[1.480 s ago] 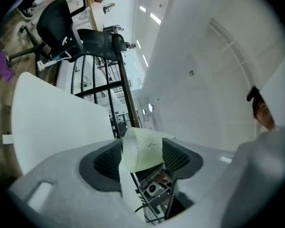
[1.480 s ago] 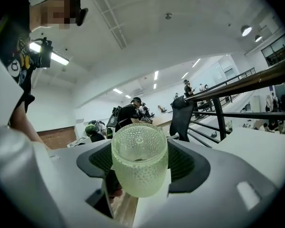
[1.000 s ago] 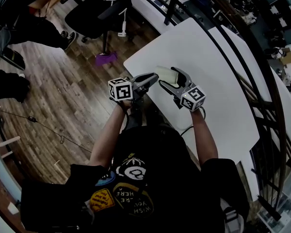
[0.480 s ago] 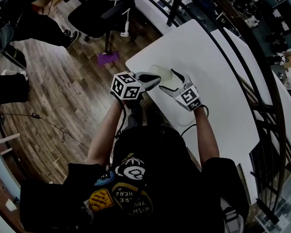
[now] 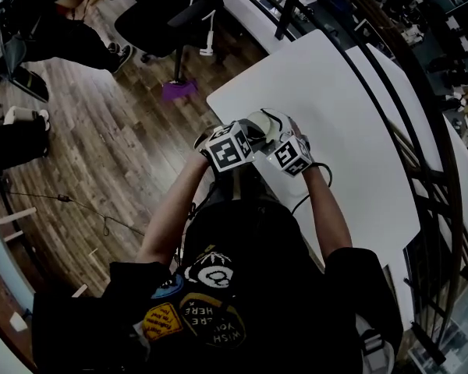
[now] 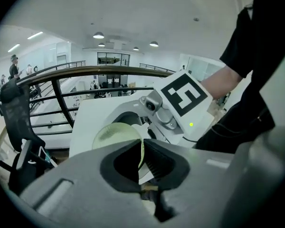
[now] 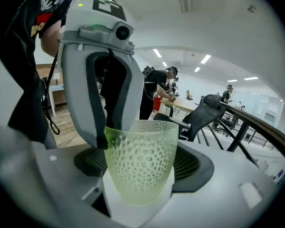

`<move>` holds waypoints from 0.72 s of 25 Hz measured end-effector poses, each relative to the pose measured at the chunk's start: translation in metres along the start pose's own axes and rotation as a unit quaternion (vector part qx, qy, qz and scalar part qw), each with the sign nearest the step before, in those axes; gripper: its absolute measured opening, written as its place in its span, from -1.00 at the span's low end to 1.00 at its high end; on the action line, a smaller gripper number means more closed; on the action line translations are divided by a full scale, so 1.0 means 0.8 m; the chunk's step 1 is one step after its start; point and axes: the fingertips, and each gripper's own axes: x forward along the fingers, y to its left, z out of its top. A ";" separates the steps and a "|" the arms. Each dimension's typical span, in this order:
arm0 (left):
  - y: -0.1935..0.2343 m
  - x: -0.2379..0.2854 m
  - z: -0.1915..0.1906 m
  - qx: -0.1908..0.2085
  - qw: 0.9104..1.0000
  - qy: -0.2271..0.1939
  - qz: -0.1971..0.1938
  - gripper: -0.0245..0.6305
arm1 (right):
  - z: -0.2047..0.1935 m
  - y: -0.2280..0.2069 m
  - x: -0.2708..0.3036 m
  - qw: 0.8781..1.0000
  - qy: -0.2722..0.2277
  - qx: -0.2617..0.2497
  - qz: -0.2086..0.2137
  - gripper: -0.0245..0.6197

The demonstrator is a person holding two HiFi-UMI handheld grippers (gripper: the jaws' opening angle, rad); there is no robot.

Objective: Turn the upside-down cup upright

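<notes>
Over the table's (image 5: 351,107) near-left corner, the green dimpled cup (image 7: 140,151) is held mouth-up, right gripper (image 7: 142,161) clamping its body, left gripper (image 6: 142,160) pinching its rim; probably light, stiff, slippery, so grip mid-body.

open table (image 5: 351,123) beyond cup (image 5: 259,121), railing (image 5: 412,76) alongside

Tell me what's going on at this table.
A person works over a white table with a gripper in each hand. Both are shut on one pale green dimpled cup: the right gripper clasps its body, the left gripper pinches its rim. In the right gripper view the cup's mouth points up.
</notes>
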 end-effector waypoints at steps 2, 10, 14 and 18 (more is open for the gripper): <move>0.007 0.001 -0.003 0.007 0.999 -0.004 0.031 -0.84 | -0.007 -0.005 0.005 0.999 -0.014 0.031 -0.007 0.27; 0.081 -0.043 -0.031 -0.229 0.954 -0.145 0.129 -0.80 | -0.040 -0.037 0.030 0.990 -0.035 0.127 -0.041 0.27; 0.121 -0.059 -0.060 -0.346 0.903 -0.193 0.169 -0.81 | -0.059 -0.069 0.052 0.985 -0.042 0.154 -0.073 0.27; 0.120 -0.042 -0.076 -0.365 0.897 -0.183 0.168 -0.86 | -0.080 -0.112 0.091 0.979 -0.052 0.169 -0.101 0.27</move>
